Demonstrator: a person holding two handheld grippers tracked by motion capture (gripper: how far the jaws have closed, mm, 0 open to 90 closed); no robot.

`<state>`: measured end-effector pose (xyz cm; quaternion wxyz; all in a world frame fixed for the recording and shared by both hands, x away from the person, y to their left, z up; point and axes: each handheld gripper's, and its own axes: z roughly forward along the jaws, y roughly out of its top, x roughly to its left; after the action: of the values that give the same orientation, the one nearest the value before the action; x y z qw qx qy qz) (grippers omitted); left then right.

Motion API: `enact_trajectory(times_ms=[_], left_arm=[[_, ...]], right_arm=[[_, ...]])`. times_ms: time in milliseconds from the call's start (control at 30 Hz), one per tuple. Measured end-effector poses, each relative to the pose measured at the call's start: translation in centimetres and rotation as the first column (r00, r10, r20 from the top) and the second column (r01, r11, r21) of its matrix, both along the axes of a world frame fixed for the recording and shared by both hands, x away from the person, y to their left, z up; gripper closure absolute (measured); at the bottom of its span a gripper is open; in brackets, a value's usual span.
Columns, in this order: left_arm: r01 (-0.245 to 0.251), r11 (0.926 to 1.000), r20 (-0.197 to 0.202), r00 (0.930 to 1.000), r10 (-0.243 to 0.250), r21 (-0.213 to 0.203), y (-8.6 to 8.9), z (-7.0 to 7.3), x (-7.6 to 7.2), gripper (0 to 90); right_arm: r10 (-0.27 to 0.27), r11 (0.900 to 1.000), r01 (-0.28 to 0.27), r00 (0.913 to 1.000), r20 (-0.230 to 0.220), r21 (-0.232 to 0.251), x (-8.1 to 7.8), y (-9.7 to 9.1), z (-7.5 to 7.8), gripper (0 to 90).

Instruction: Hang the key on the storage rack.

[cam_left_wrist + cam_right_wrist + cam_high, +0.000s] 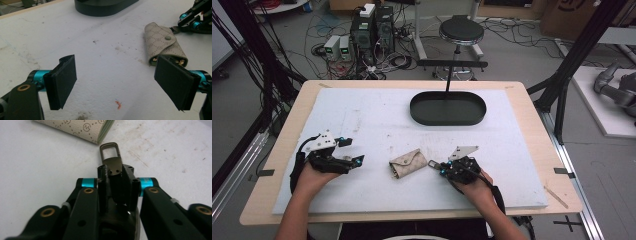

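Key pouch's clasp [111, 161] pinched in right gripper [115, 173].

In the right gripper view the key pouch [77, 128] is cut off by the top edge; the lower end of its metal clasp [111, 162] is hidden between the jaws; in the left gripper view the dark tray [105, 7] is cropped at the top; the pouch's open end is partly hidden behind one jaw.

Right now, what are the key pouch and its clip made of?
Key pouch: beige coated canvas or faux leather by its look, matte, printed monogram pattern, snap button on the flap. Clip: metal, dull bronze-grey sheen, two rivets, pinched in the right tongs.
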<state>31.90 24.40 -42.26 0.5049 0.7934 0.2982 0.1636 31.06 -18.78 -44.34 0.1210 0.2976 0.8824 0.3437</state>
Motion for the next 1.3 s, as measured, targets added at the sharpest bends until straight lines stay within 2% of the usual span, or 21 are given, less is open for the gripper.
enact_trajectory(times_ms=[267,333,433,467,500,533,600,633,667,733,867,900,933,1067,1167,1233,1267,1300], left_arm=[[0.002,1.0000,0.002,1.0000,-0.002,-0.005,0.0,0.1,0.0,18.0],[0.001,1.0000,0.006,1.0000,-0.001,-0.005,0.0,0.1,-0.1,18.2],[0.002,1.0000,0.012,0.9999,-0.002,-0.005,0.0,0.2,-0.1,18.3],[0.002,1.0000,0.012,0.9999,-0.002,-0.005,0.0,0.2,-0.1,18.3],[0.001,1.0000,0.011,0.9999,-0.001,-0.006,-0.1,0.2,-0.1,18.3],[0.002,1.0000,0.008,1.0000,-0.002,-0.007,-0.1,0.2,-0.1,18.3],[0.011,0.9999,0.007,0.9999,-0.011,-0.007,-0.2,0.1,-0.1,18.3],[0.011,0.9999,0.007,0.9999,-0.011,-0.007,-0.2,0.1,-0.1,18.3],[0.013,0.9999,0.007,0.9999,-0.013,-0.008,-0.2,0.2,-0.1,18.3],[0.013,0.9998,0.004,0.9999,-0.013,-0.014,-0.2,0.2,-0.1,18.3],[0.001,0.9995,0.004,1.0000,-0.001,-0.031,0.1,0.3,-0.1,18.3],[0.001,0.9995,0.004,1.0000,-0.001,-0.031,0.1,0.3,-0.1,18.3],[0.000,0.9994,0.004,1.0000,0.000,-0.036,0.1,0.3,-0.1,18.3],[0.004,0.9994,0.011,0.9999,-0.003,-0.034,0.2,0.5,-0.1,18.3],[0.007,0.9993,0.014,0.9999,-0.007,-0.037,0.1,0.6,-0.1,18.3],[0.006,0.9993,0.015,0.9999,-0.005,-0.037,0.1,0.6,-0.1,18.3],[0.007,0.9993,0.015,0.9999,-0.006,-0.036,0.1,0.6,-0.1,18.3],[0.007,0.9994,0.014,0.9999,-0.006,-0.035,0.1,0.6,-0.1,18.3]], right_arm=[[-0.006,0.9996,0.006,0.9999,-0.015,0.028,0.1,-0.4,0.1,86.8],[-0.010,0.9981,0.011,0.9997,-0.021,0.060,0.1,-0.9,0.4,87.9],[-0.013,0.9946,0.014,0.9999,-0.007,0.102,0.1,-1.5,0.7,88.1],[-0.013,0.9946,0.014,0.9999,-0.007,0.102,0.1,-1.5,0.7,88.1],[-0.017,0.9924,0.017,0.9999,-0.002,0.122,0.0,-1.7,1.0,88.2],[-0.027,0.9862,0.024,0.9995,0.019,0.164,0.1,-2.3,1.4,88.4],[-0.040,0.9793,0.033,0.9986,0.033,0.200,0.1,-2.9,1.9,88.5],[-0.040,0.9793,0.033,0.9986,0.033,0.200,0.1,-2.9,1.9,88.5],[-0.055,0.9719,0.046,0.9978,0.036,0.231,0.3,-3.4,2.4,88.6],[-0.070,0.9660,0.057,0.9966,0.043,0.252,0.5,-4.0,2.8,88.7],[-0.102,0.9541,0.081,0.9932,0.057,0.288,1.0,-5.0,4.0,89.1],[-0.102,0.9541,0.081,0.9932,0.057,0.288,1.0,-5.0,4.0,89.1],[-0.112,0.9481,0.087,0.9915,0.066,0.306,1.3,-5.4,4.8,89.3],[-0.132,0.9409,0.099,0.9881,0.079,0.324,1.7,-5.9,5.9,89.5],[-0.159,0.9378,0.113,0.9802,0.118,0.328,2.5,-6.4,7.5,89.7],[-0.166,0.9367,0.117,0.9782,0.125,0.330,2.8,-6.5,7.8,89.7],[-0.184,0.9337,0.130,0.9731,0.138,0.334,3.3,-6.9,8.5,89.7],[-0.184,0.9337,0.130,0.9731,0.138,0.334,3.3,-6.9,8.5,89.7]])
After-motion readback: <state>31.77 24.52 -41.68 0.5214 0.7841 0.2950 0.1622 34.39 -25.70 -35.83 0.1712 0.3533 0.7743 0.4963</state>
